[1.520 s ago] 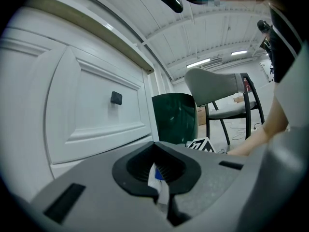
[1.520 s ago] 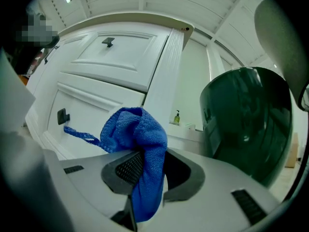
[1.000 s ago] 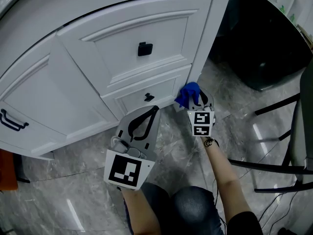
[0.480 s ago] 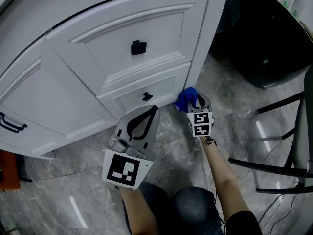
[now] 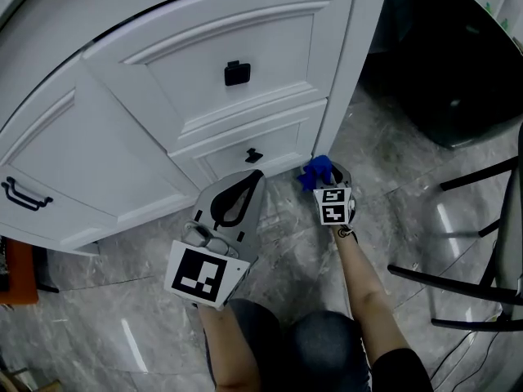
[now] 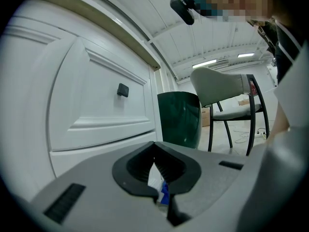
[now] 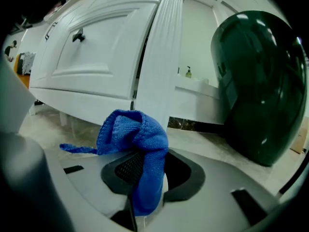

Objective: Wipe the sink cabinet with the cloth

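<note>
The right gripper (image 5: 328, 178) is clenched on the blue cloth (image 7: 137, 153). The cloth rises out of the jaws in a bunched fold, and a thin tail trails off toward 9 o'clock in the right gripper view. In the head view the cloth sits low at the foot of the white sink cabinet (image 5: 122, 129), by the base of its corner post. Whether it touches the wood cannot be told.

The left gripper (image 5: 255, 175) is at 9 o'clock of the cloth, over the grey marble floor (image 5: 286, 243). Its jaws are closed together on nothing and point at the lower drawer.

The lower drawer's small black knob (image 5: 253, 155) is just above the left gripper's tips. The upper drawer's square black knob (image 5: 236, 73) is at 11 o'clock of the cloth. A dark green bin (image 7: 260, 81) stands at 2 o'clock of the cloth, past the cabinet's corner, and a black-legged chair (image 6: 227, 95) is beyond it.
</note>
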